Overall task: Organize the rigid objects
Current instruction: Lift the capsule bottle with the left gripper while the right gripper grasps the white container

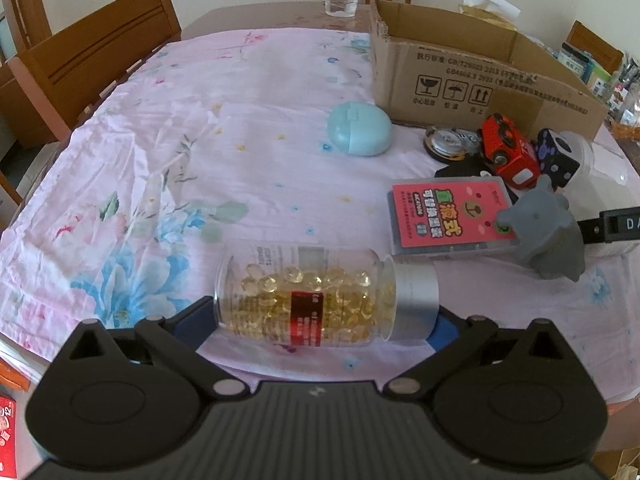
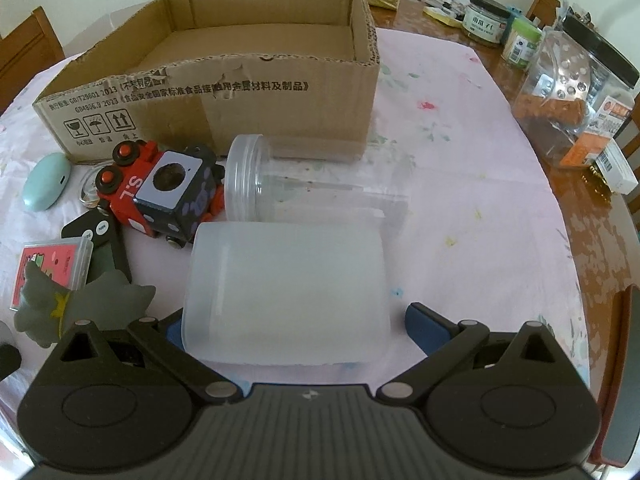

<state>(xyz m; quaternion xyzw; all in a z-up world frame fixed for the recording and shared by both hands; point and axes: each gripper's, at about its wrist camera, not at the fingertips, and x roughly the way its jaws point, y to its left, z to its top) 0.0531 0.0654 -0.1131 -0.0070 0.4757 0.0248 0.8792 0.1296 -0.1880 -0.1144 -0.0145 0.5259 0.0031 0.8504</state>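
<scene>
Capsule bottle (image 1: 316, 300) lies between spread left hand-held gripper (image 1: 320, 316); right hand-held gripper (image 2: 288, 320) brackets frosted jar (image 2: 286, 292), unclenched

The left gripper (image 1: 320, 320) sits low over the table with its two blue-padded fingers (image 1: 196, 320) spread wide, one at each end of a capsule bottle (image 1: 316, 300) lying on its side between them. The right gripper (image 2: 288, 320) is also low and level, its fingers (image 2: 424, 324) parted around a frosted plastic tub (image 2: 286, 292), the right pad clearly apart from it.
</scene>
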